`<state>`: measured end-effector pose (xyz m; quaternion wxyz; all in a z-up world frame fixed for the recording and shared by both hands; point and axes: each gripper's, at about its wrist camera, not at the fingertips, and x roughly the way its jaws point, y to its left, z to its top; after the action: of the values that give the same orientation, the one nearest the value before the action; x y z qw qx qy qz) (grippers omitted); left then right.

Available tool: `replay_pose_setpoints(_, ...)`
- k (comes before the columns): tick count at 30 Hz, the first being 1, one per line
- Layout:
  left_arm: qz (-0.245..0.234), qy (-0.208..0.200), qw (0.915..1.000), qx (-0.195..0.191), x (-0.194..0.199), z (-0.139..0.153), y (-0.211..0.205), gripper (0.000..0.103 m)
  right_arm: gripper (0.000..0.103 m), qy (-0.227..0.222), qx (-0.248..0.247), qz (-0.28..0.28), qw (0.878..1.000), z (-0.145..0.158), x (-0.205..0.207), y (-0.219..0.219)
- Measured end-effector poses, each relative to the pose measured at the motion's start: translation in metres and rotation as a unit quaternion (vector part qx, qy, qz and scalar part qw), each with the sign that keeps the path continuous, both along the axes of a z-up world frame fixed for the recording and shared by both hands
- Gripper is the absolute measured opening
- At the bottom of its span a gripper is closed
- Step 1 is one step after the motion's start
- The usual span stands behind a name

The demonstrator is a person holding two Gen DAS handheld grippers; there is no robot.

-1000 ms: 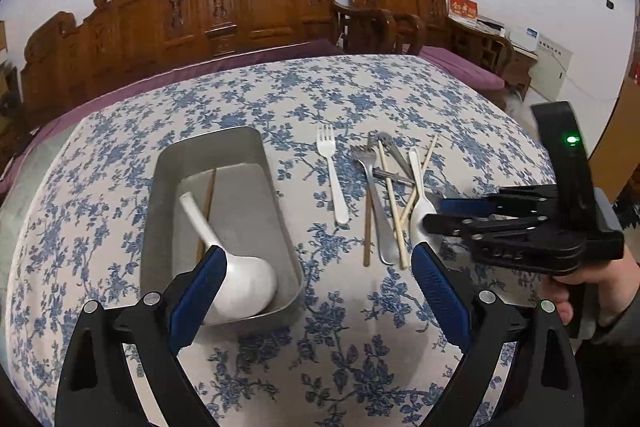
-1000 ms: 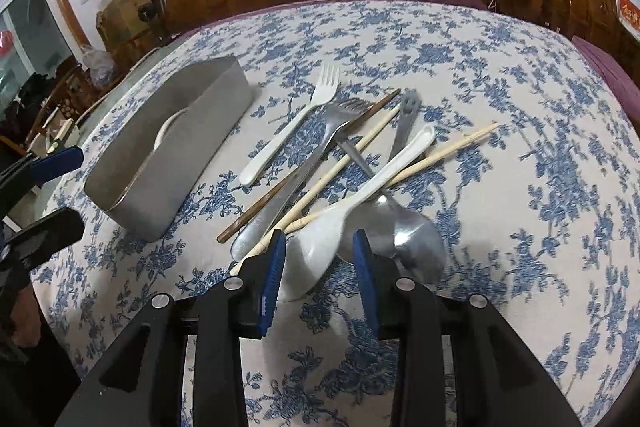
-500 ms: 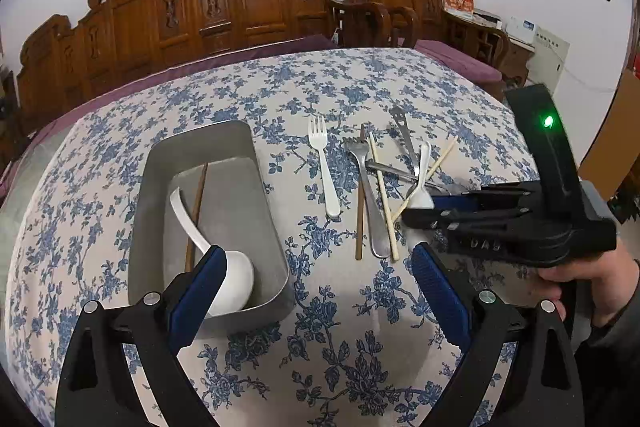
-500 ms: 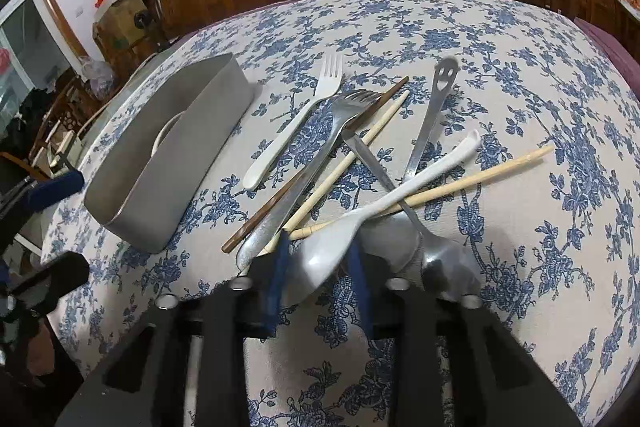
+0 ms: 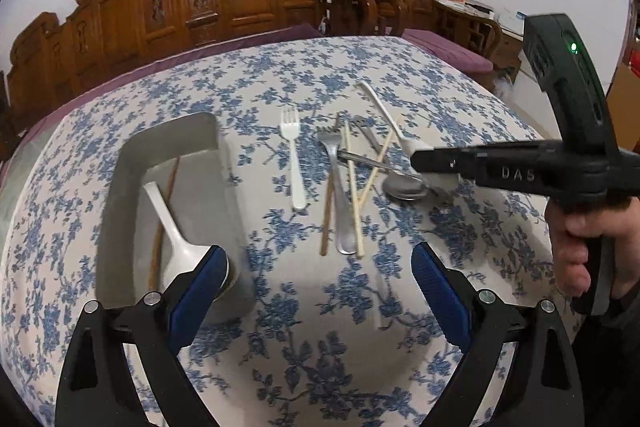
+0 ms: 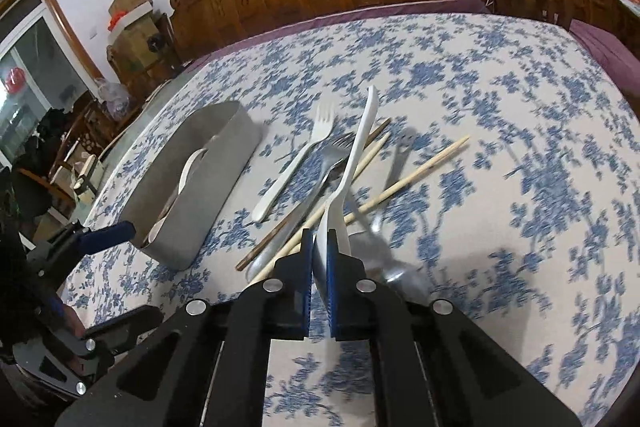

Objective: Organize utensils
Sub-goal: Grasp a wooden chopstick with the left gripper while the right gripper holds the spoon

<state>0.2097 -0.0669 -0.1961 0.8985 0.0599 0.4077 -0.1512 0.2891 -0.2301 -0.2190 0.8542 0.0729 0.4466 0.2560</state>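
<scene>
White spoon point(image 6: 352, 167) in right jaws

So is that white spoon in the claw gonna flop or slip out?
Probably not flop: the white spoon sticks straight up from the right claw without bending, so it looks stiff. It might swivel, since the claw pinches only the bowl end and the long handle pokes out far. It looks like light plastic, so it should lift easily off the metal spoon.

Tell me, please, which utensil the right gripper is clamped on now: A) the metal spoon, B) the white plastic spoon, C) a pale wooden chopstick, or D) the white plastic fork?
B: the right gripper has its blue pads shut on the white plastic spoon, whose handle tilts up off the pile.
</scene>
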Motion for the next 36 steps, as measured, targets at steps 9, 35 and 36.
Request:
replay_pose_setpoints(9,-0.027,0.028,0.9991,0.014,0.024,-0.016,-0.036,0.052,0.007,-0.008,-0.008,0.003,1.000,0.007,0.005,-0.017)
replay_pose_setpoints(35,-0.019,0.076,0.9952,0.059,0.058,-0.050,-0.052,0.004,0.007,-0.007,0.004,0.003,1.000,0.011,0.006,-0.022)
replay_pose_setpoints(36,-0.018,0.073,0.9955,0.057,0.057,-0.047,-0.050,0.004,0.007,-0.007,0.003,0.003,1.000,0.011,0.006,-0.021)
